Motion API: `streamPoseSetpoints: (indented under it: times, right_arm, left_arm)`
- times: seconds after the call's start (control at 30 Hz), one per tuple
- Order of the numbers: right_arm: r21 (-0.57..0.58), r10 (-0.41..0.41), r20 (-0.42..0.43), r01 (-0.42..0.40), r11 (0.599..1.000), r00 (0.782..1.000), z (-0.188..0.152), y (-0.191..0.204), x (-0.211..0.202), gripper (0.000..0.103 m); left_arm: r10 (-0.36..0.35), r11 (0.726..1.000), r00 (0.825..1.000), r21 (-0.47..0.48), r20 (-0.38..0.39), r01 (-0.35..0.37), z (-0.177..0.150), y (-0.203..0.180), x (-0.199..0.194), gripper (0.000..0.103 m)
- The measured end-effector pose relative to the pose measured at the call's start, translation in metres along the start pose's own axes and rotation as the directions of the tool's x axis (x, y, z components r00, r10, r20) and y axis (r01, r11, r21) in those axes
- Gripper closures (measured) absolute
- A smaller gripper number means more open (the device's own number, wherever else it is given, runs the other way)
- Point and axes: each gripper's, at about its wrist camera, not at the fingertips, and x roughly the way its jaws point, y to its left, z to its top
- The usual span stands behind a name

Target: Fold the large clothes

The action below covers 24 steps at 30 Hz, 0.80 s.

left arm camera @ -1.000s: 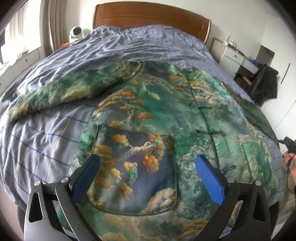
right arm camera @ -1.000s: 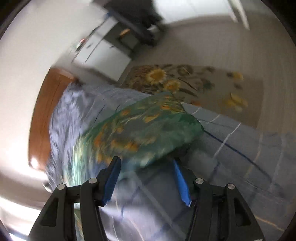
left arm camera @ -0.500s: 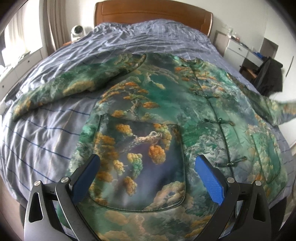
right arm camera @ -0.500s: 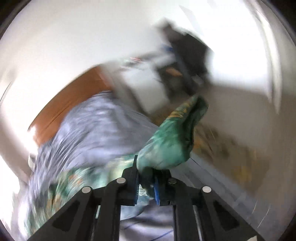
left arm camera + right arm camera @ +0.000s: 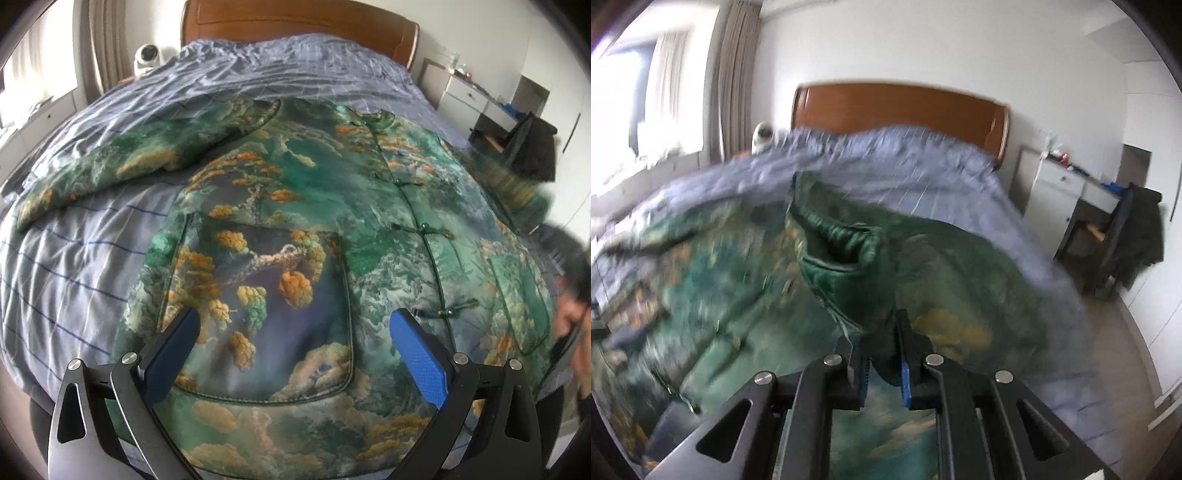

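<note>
Sleeve (image 5: 846, 251) rides pinched in the right gripper (image 5: 882, 373) above the jacket (image 5: 295, 229) spread on the bed (image 5: 74, 258), body lying leftward, while the left gripper (image 5: 295, 354) hovers spread and empty.

One jacket (image 5: 295, 229) lies on one bed (image 5: 74, 266), with two sleeves, two patch pockets and three knot fastenings showing. Two grippers (image 5: 295, 343) (image 5: 882, 365) are in view. One headboard (image 5: 295, 18), one dresser (image 5: 1060, 199) and one chair (image 5: 1123, 243) stand around.

The jacket (image 5: 295, 229) lay spread on the bed (image 5: 92, 258), headboard (image 5: 295, 26) behind, a desk (image 5: 476, 99) to the right
</note>
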Motion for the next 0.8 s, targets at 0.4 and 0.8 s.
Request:
streamPoseSetpoints:
  times: [0.4,0.8]
  right_arm:
    - [0.036,0.074,-0.062,-0.072,0.997,0.995,-0.085,0.033,-0.074,0.028]
    - [0.239,0.049,-0.005,-0.046,0.970,0.999,-0.110,0.003,-0.113,0.028]
  left_arm:
    - [-0.520,0.850,0.838,-0.001,-0.166,0.527,0.060,-0.084,0.027,0.001]
    - [-0.439,0.879,0.814,0.005,-0.381,0.477,0.078,-0.208,0.147,0.090]
